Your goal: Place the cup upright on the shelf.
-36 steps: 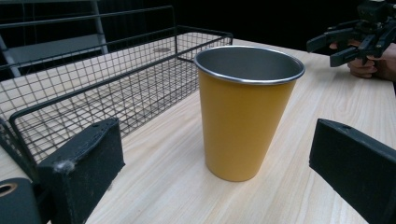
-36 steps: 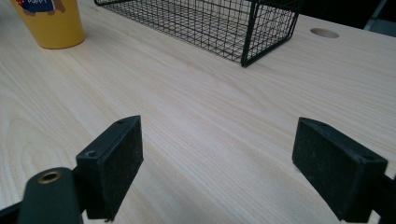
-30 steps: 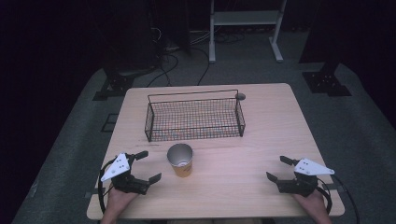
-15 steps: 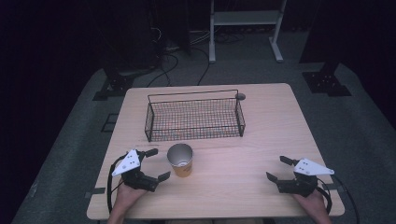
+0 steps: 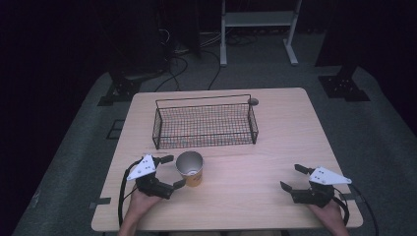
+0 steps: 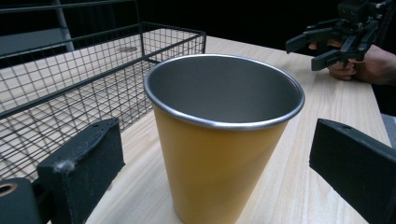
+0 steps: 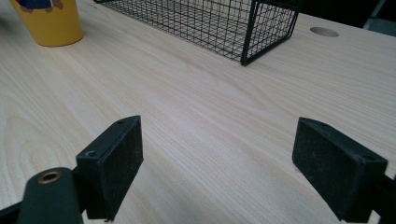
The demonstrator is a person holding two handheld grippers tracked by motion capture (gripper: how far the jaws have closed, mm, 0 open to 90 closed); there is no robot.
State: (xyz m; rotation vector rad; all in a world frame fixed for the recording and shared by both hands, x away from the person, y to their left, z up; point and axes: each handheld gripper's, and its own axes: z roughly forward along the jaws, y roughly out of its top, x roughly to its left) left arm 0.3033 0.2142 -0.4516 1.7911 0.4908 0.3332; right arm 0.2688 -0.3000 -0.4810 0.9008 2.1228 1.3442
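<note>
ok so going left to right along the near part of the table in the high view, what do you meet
left gripper → yellow cup → bare stretch of table → right gripper. The wire basket sits farther back, so I left it out.

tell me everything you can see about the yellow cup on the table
The yellow cup is a tapered tumbler, wider at the mouth, with a grey metallic-looking inside and a silvery rim. It stands upright and looks empty. A partly visible print shows on its side in the right gripper view. It rests on the light wooden table, just in front of the black wire basket and apart from it. The left gripper has an open jaw on either side of it, neither touching.
</note>
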